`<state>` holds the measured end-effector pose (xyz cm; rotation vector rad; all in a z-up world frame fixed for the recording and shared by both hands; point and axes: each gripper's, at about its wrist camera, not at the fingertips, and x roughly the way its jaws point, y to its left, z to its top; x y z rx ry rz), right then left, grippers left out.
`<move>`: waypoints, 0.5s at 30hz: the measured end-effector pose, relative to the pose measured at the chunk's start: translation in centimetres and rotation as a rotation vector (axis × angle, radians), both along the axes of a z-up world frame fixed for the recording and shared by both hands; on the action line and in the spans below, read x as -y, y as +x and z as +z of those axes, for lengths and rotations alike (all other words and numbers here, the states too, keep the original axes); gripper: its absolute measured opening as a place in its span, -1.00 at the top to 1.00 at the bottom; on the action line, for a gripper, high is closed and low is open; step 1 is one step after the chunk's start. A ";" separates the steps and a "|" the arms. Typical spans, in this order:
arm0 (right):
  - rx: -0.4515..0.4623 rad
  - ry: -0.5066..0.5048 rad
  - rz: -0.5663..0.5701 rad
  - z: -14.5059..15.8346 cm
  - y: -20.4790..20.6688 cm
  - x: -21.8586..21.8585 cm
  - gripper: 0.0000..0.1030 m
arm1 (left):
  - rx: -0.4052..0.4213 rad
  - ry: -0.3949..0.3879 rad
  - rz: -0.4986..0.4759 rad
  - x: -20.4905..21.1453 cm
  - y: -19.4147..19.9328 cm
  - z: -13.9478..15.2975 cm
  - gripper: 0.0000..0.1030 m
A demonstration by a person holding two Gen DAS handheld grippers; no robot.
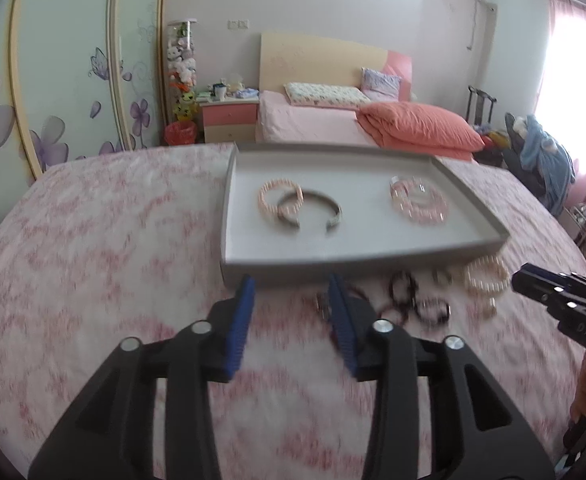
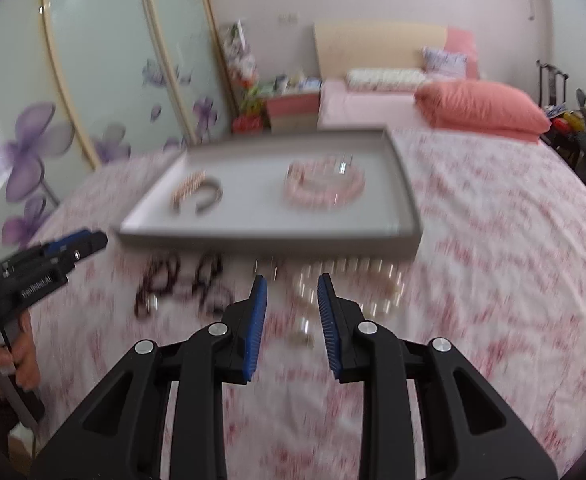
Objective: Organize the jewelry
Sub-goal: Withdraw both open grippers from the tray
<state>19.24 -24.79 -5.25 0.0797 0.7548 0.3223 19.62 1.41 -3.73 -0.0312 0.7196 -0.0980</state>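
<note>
Both tongs, left (image 1: 291, 282) and right (image 2: 291, 282), hang open and empty over bracelets (image 1: 417, 300) on the bed (image 1: 113, 240), near the grey tray (image 1: 229, 220).

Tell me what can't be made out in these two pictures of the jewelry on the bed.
- Dark bracelets on the bedspread: motion blur in both views; their count is unclear.
- Pale bead bracelet: smeared in the right wrist view, partly behind the right gripper fingers.
- Small piece beside the left gripper: half hidden by a finger in the left wrist view.
- Gray tray: the near wall hides its front floor.
</note>
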 end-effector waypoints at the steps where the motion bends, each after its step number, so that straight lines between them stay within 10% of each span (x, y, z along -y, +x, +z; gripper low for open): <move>1: -0.019 -0.005 0.012 -0.5 -0.2 -0.1 0.46 | -0.010 0.000 -0.006 0.0 -0.4 -0.4 0.12; 15: -0.092 -0.103 0.013 -3.1 0.8 -1.5 0.46 | -0.052 0.016 -0.073 1.2 -1.7 -2.2 -0.07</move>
